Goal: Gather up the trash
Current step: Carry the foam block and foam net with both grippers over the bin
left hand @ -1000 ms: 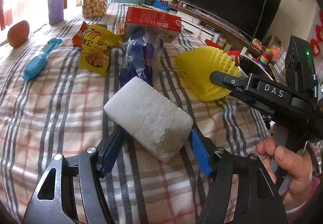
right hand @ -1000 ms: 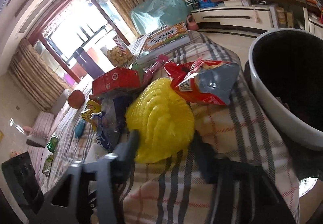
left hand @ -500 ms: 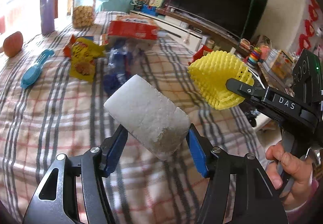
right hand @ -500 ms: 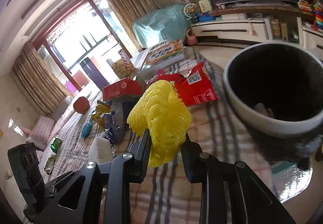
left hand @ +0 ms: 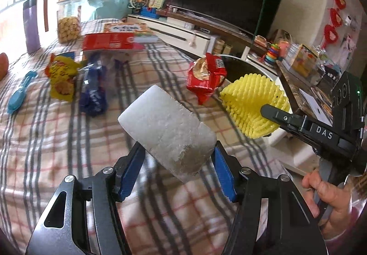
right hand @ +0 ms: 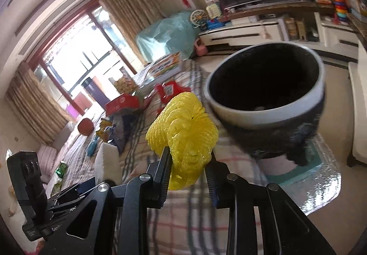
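- The left gripper (left hand: 176, 158) is pinching a white foam block (left hand: 167, 131) above the plaid-covered bench (left hand: 34, 131).
- The right gripper (right hand: 189, 165) is squeezing a yellow foam net (right hand: 183, 131) near the bench's edge, just beside the trash bin (right hand: 263, 117).
- The bin's dark inside is showing one small pale scrap (right hand: 259, 108).

White foam block (left hand: 167, 131): rough, grainy, rounded edges, one end chipped and greyish. It is clamped betw. the blue pads of the left gripper (left hand: 177, 163), sticking up and fwd from it, off the checked cloth.

Yellow foam net (right hand: 183, 138): ribbed mesh sleeve, crumpled. It is squeezed betw. the fingers of the right gripper (right hand: 189, 174), rising above the tips, in the air.

Trash bin (right hand: 266, 85): round, white rim, black inside, open top. It stands ahead and to the right of the right gripper, just beyond the net.
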